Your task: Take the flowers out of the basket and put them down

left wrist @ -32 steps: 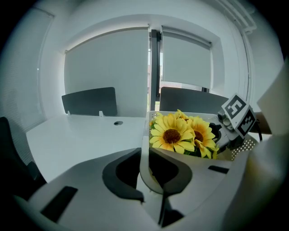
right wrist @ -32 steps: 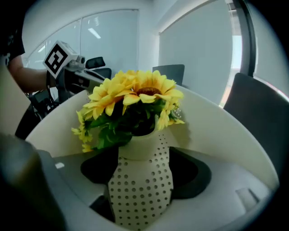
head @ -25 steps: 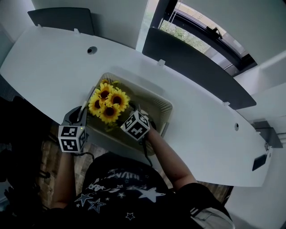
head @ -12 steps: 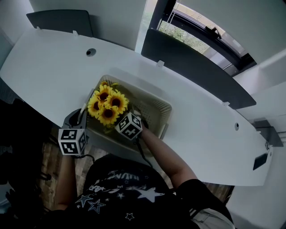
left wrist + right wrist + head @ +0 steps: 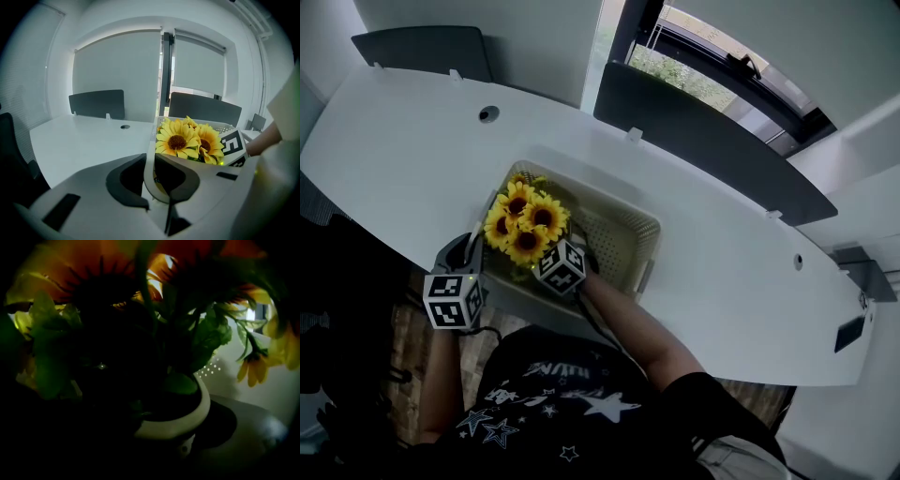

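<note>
The fingers of my left gripper are narrow and pinch the near wall of the basket — its thin pale rim runs right up between them. The flowers are just past that rim, inside the basket. They are big yellow sunflowers with brown middles, and they stand up.

My right gripper is down inside the basket, under the flowers. Its fingers have just been opening and are wide now. It is very dark there. I can see one grey finger low on the right, but the other is lost in the dark. The little white pot that holds the flowers stands right in front, in the gap — I cannot see a finger pressing on it.

From my head, the flowers are in the left end of the basket. The basket sits at the near edge of the long white surface. My left gripper is at the basket's near left corner. My right gripper's marker cube is just beside the flowers, on their near side.
</note>
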Demonstrator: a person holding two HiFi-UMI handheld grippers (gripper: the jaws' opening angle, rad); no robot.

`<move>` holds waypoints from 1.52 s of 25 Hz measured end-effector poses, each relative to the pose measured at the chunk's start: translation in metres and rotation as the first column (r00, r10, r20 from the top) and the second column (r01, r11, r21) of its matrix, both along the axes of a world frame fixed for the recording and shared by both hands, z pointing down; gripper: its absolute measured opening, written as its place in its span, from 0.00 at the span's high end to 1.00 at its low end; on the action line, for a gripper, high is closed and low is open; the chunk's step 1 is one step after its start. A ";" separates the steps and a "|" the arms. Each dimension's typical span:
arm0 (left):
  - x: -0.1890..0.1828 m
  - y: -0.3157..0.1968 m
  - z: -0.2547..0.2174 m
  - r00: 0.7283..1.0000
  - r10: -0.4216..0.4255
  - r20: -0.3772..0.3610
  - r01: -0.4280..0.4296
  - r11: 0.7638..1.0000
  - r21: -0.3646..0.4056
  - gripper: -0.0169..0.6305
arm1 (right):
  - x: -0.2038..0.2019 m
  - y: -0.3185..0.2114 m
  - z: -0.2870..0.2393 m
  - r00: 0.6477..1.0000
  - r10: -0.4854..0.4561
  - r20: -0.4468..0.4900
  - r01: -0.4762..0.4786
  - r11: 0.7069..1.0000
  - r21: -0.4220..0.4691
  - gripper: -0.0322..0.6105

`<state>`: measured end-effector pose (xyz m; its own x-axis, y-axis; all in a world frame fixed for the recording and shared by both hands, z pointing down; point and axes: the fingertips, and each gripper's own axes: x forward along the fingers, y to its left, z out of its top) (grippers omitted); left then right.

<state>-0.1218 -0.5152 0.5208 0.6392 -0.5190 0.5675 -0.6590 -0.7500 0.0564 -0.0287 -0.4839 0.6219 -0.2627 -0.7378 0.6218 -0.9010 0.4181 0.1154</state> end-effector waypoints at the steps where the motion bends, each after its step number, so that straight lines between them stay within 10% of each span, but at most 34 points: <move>1: 0.000 0.000 0.000 1.000 0.001 -0.001 -0.001 1.000 0.000 0.88 | -0.001 -0.001 -0.001 1.000 -0.002 0.011 0.002 1.000 0.000 0.14; 38: 0.003 -0.002 0.002 0.999 0.039 0.020 -0.039 0.999 0.028 0.88 | 0.025 0.006 -0.101 0.981 0.136 0.141 -0.155 0.979 0.134 0.13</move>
